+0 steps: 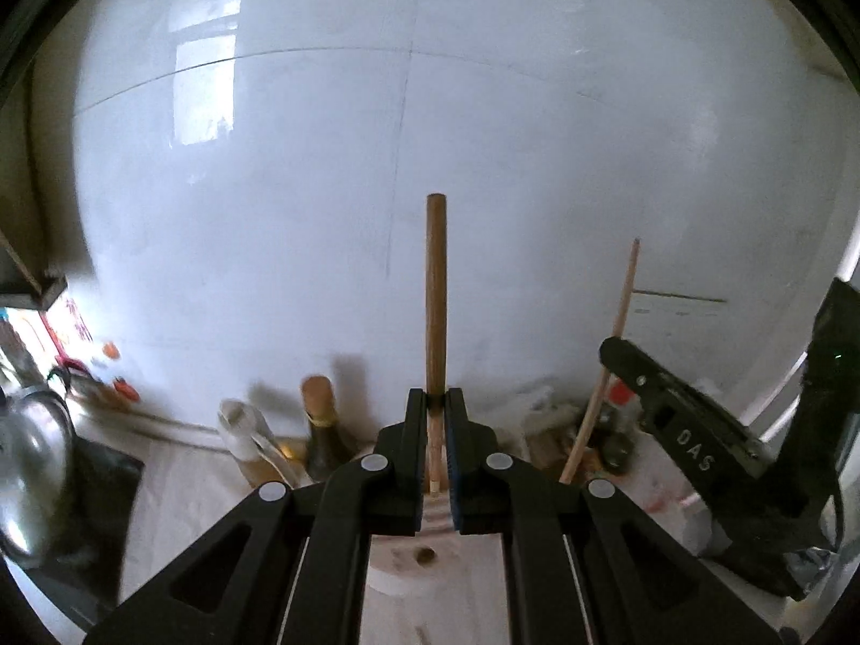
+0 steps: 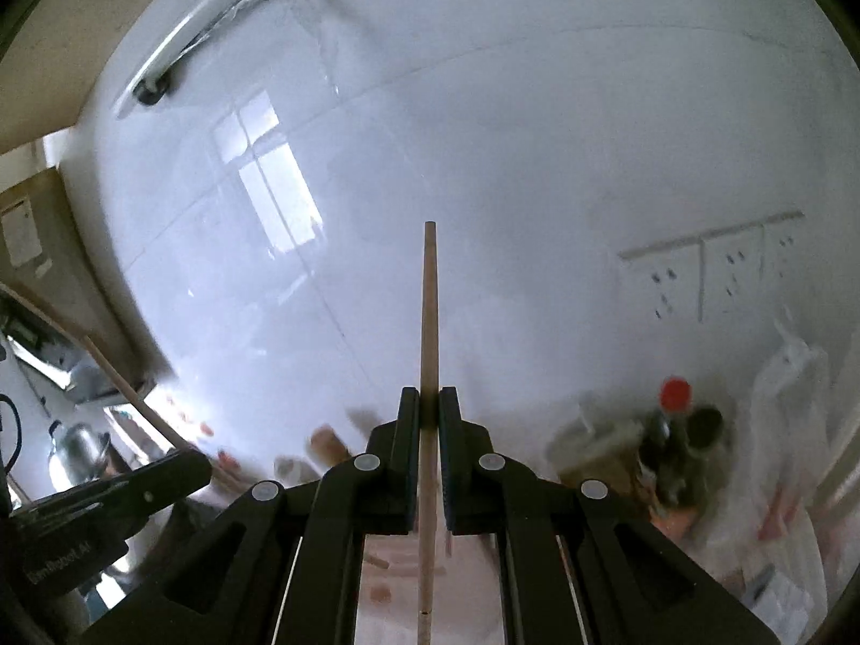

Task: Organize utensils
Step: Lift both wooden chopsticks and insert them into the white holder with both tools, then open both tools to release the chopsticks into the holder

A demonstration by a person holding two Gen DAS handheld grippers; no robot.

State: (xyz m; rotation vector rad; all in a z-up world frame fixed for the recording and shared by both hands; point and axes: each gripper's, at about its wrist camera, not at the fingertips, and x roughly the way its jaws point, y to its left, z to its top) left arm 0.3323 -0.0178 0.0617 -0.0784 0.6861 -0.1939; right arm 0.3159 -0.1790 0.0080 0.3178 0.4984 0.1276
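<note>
While both grippers hang above the bench, each has its jaws pinched on a wooden stick. Closest in the left wrist view, the left gripper (image 1: 434, 430) is clamped on a dark brown chopstick (image 1: 435, 290), which stands straight up out of the jaws against the white tiled wall (image 1: 269, 215). Below the jaws a short stub of it shows over a pale round block (image 1: 430, 553) with a hole in it; what that block is cannot be told for sure. Over in the right wrist view, the right gripper (image 2: 429, 430) is nipped on a paler, thinner chopstick (image 2: 428, 322), and a long run of it carries on below the pads toward the camera.

Further out, the right gripper also shows at the right of the left view, its stick slanting upward. Behind, blurred at the foot of the wall: a corked bottle (image 1: 318, 419), a steel kettle (image 1: 27, 462) at far left, a red-capped bottle (image 2: 672, 430) and a white plastic bag (image 2: 790, 392).

The risks from here, as a judgement: both sticks are slim and round, so either could twist or slide in the pads, the pale one most of all, held well along its length. The two grippers sit near each other, and a careless swing could knock stick against stick or topple a bottle.
</note>
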